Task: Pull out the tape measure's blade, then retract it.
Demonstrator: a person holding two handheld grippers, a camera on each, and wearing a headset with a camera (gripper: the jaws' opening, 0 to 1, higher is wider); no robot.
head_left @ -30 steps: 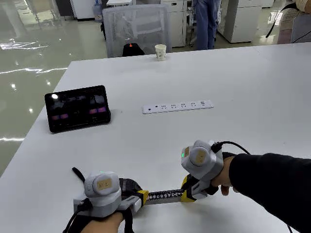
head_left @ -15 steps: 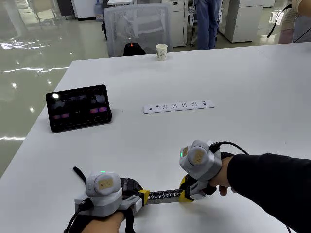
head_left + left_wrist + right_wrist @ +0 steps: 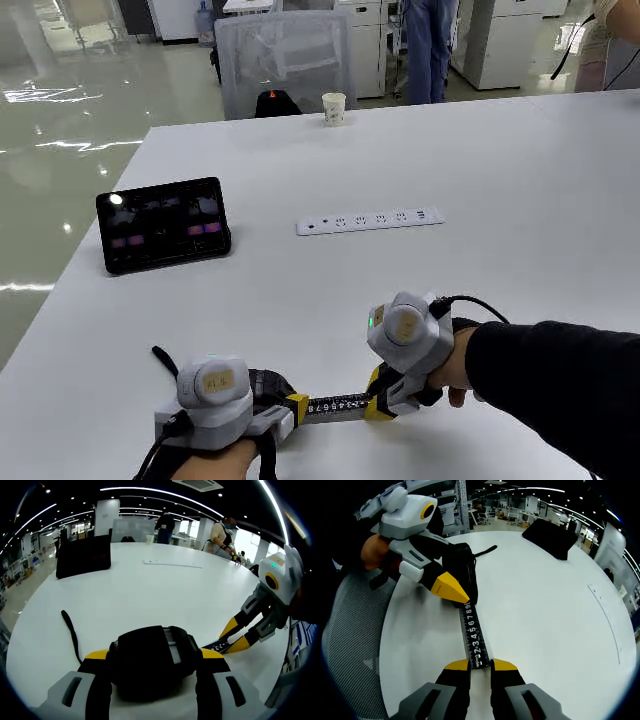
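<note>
Tape measure (image 3: 467, 565) is clamped on the table (image 3: 450, 150) by the left gripper (image 3: 155, 654); its thin, springy blade (image 3: 472, 630) is pinched at the tip, judged the best hold, by the right gripper (image 3: 480, 666).

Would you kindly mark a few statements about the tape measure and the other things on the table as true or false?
1. The left tongs grip the tape measure case. True.
2. The blade is fully wound into the case. False: a short numbered length lies out on the table, between the case and the right tongs.
3. The right tongs pinch the blade's free end. True.
4. The paper cup stands right beside the tablet. False: the cup is at the table's far edge, and the tablet stands well apart from it near the left edge.
</note>
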